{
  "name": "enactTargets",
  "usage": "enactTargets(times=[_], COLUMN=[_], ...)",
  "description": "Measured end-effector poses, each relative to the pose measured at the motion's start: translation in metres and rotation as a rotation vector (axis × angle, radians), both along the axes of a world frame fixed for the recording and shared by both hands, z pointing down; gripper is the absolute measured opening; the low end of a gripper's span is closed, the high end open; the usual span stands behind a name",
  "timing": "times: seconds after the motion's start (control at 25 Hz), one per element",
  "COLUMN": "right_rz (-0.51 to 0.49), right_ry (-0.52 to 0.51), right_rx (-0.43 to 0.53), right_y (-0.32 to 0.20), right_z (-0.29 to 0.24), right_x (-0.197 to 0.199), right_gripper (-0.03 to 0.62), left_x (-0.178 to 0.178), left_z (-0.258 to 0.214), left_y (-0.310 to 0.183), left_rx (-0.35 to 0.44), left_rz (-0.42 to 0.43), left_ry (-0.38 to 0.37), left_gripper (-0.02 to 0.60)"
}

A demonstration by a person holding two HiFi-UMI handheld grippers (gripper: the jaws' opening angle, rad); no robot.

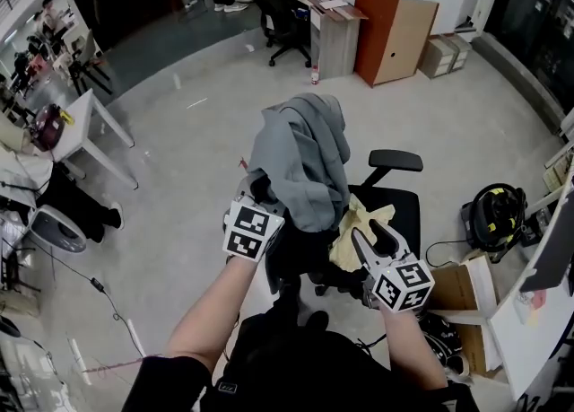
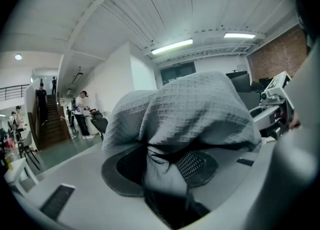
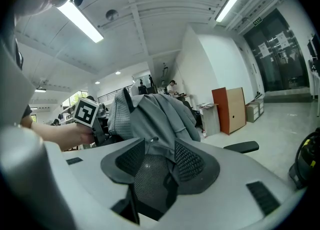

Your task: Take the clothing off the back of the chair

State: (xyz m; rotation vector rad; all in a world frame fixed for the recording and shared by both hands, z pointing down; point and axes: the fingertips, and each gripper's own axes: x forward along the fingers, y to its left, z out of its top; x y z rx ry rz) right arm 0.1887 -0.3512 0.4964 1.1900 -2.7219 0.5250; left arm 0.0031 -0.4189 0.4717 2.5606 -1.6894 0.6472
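Grey clothing (image 1: 300, 163) is draping over the chair (image 1: 404, 208) and hiding its back, while a yellow cloth (image 1: 363, 222) is lying half covered on the seat. The person's arms are running off the bottom edge. Distant people (image 1: 45, 15) are showing too small to make out.

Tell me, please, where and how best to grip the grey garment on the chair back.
Take the grey garment by its hanging folds on the near side, coming in level. It drapes over the top of the chair's backrest, so gripped there it should lift off.
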Motion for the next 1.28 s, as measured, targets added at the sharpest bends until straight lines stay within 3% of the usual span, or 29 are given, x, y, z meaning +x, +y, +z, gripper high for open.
enactTargets(times=[0.2, 0.4, 0.68, 0.8, 0.96, 1.28], right_rz=[0.022, 0.076, 0.159, 0.187, 0.21, 0.26], right_ry=[0.014, 0.019, 0.02, 0.031, 0.05, 0.082], right_rx=[-0.003, 0.004, 0.001, -0.03, -0.059, -0.078], right_y=[-0.035, -0.088, -0.156, -0.172, -0.184, -0.191], right_z=[-0.002, -0.007, -0.003, 0.007, 0.012, 0.014], right_x=[-0.011, -0.016, -0.028, -0.03, -0.034, -0.041], right_gripper=[0.199, 0.199, 0.196, 0.196, 0.196, 0.196], left_x=[-0.011, -0.016, -0.007, 0.001, 0.001, -0.009], left_z=[-0.012, -0.012, -0.007, -0.007, -0.015, -0.014], left_y=[-0.042, -0.091, -0.17, -0.205, -0.229, -0.225], left_rx=[0.02, 0.01, 0.021, -0.006, -0.022, -0.033], left_rz=[0.031, 0.105, 0.318, 0.383, 0.407, 0.422], left_ry=[-0.049, -0.035, -0.029, 0.015, 0.053, 0.183], left_gripper=[0.161, 0.152, 0.143, 0.149, 0.158, 0.155])
